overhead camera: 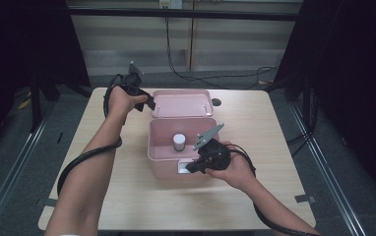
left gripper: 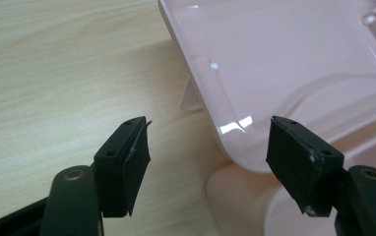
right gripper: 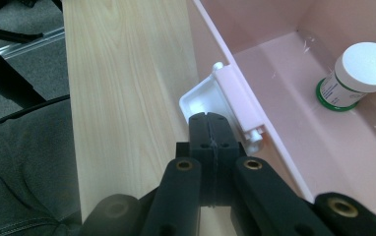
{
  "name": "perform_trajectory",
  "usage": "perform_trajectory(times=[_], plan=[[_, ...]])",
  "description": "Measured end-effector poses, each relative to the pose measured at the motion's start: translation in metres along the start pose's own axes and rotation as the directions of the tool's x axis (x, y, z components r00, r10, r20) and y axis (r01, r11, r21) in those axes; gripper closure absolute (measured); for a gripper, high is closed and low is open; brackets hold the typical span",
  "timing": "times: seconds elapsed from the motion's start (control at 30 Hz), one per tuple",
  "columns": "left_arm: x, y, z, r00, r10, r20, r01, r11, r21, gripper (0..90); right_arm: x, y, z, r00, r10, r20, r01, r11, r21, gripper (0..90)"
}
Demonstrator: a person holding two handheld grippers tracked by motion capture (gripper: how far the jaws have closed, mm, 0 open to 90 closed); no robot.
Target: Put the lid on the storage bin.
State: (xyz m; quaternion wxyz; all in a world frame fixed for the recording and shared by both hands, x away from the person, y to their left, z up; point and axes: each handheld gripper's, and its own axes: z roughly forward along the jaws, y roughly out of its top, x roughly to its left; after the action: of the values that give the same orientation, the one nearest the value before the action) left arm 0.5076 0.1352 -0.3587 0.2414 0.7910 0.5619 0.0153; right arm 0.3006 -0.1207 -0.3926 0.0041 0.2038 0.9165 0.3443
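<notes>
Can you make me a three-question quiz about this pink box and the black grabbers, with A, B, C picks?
1. Where is the small bottle?
A. inside the pink box
B. on the floor
C. on the lid

2. What colour is the bottle's cap?
A. red
B. white
C. black

3. How is the box's lid?
A. shut
B. taken off, on the floor
C. open, tipped back

Answers:
1 A, it stands on the box's floor.
2 B, the right gripper view shows a white cap.
3 C, the lid leans back behind the box, by the left gripper.
</notes>
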Motion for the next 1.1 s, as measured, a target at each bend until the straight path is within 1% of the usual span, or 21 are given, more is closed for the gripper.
perform_trajectory(times=[0.07,0.1,0.13,0.17,0.2,0.33,0.47,0.5,0.53,0.57,0.73,0.77,0.8,0.83,0.87,0.9,1.0,1.03,1.07,1.1], plan=[[0.001,0.002,0.006,1.0000,-0.008,-0.004,0.008,1.0000,-0.003,34.9,-0.001,0.000,0.000,1.0000,0.001,-0.006,-0.001,1.000,0.000,90.0],[0.001,0.002,0.006,1.0000,-0.008,-0.004,0.008,1.0000,-0.003,35.5,-0.001,0.000,0.000,1.0000,0.001,-0.006,-0.001,1.000,0.000,90.0],[0.001,0.004,0.009,0.9999,-0.009,-0.011,0.009,1.0000,0.001,35.4,-0.001,-0.001,0.000,0.9998,0.015,-0.016,-0.015,1.000,-0.005,90.0],[0.001,0.006,0.015,0.9999,-0.014,-0.008,0.014,0.9999,0.000,35.5,-0.002,-0.001,0.000,0.9998,0.009,-0.017,-0.009,1.000,-0.008,90.0],[0.002,0.007,0.018,0.9999,-0.014,-0.010,0.014,0.9999,0.010,35.3,-0.001,-0.001,0.000,0.9998,0.009,-0.016,-0.009,1.000,-0.006,90.0],[0.003,0.012,0.029,0.9997,-0.017,-0.018,0.017,0.9999,0.003,34.8,-0.002,-0.001,0.000,0.9998,0.010,-0.020,-0.010,1.000,-0.005,90.0],[0.006,0.017,0.036,0.9997,-0.023,-0.008,0.023,0.9997,-0.003,36.3,-0.003,-0.001,0.000,0.9996,0.008,-0.026,-0.009,1.000,-0.007,90.0],[0.006,0.018,0.038,0.9994,-0.032,-0.012,0.032,0.9995,-0.005,37.1,-0.003,-0.001,0.000,0.9996,0.009,-0.025,-0.009,1.000,-0.006,90.0],[0.006,0.019,0.041,0.9994,-0.033,-0.011,0.033,0.9995,-0.004,37.0,-0.003,-0.001,0.000,0.9996,0.009,-0.025,-0.009,1.000,-0.004,90.0],[0.007,0.020,0.043,0.9994,-0.034,-0.003,0.034,0.9994,-0.006,37.0,-0.003,-0.001,0.000,0.9997,0.006,-0.024,-0.006,1.000,-0.004,90.0],[0.006,0.027,0.051,0.9996,-0.029,-0.006,0.029,0.9996,-0.008,37.9,-0.005,-0.002,0.000,0.9993,0.010,-0.036,-0.010,1.000,-0.007,90.0],[0.006,0.028,0.053,0.9992,-0.039,-0.010,0.039,0.9992,-0.007,38.5,-0.004,-0.002,0.000,0.9993,0.011,-0.034,-0.011,1.000,-0.008,90.0],[0.008,0.029,0.054,0.9991,-0.039,-0.015,0.039,0.9992,-0.012,38.5,-0.004,-0.002,0.000,0.9993,0.012,-0.035,-0.012,1.000,-0.007,90.0],[0.008,0.030,0.056,0.9987,-0.049,-0.015,0.048,0.9986,-0.019,38.5,-0.004,-0.002,0.000,0.9994,0.006,-0.035,-0.006,1.000,-0.005,90.0],[0.008,0.030,0.056,0.9987,-0.049,-0.015,0.048,0.9986,-0.019,38.6,-0.005,-0.002,0.000,0.9993,0.008,-0.035,-0.008,1.000,-0.005,90.0],[0.009,0.031,0.058,0.9983,-0.057,-0.016,0.057,0.9983,-0.015,38.7,-0.005,-0.002,0.000,0.9993,0.010,-0.035,-0.010,1.000,-0.005,90.0],[0.010,0.033,0.061,0.9981,-0.060,-0.015,0.060,0.9981,-0.017,41.2,-0.007,-0.002,0.000,0.9987,0.019,-0.048,-0.020,1.000,-0.006,90.0],[0.011,0.033,0.062,0.9975,-0.071,-0.008,0.071,0.9972,-0.023,41.9,-0.007,-0.003,0.000,0.9985,0.020,-0.051,-0.020,1.000,-0.010,90.0],[0.012,0.033,0.063,0.9975,-0.070,0.001,0.070,0.9974,-0.015,45.3,-0.007,-0.003,0.000,0.9986,0.019,-0.050,-0.019,1.000,-0.006,90.0],[0.012,0.033,0.063,0.9975,-0.070,0.001,0.070,0.9974,-0.015,47.6,-0.007,-0.003,0.000,0.9986,0.019,-0.050,-0.019,1.000,-0.006,90.0]])
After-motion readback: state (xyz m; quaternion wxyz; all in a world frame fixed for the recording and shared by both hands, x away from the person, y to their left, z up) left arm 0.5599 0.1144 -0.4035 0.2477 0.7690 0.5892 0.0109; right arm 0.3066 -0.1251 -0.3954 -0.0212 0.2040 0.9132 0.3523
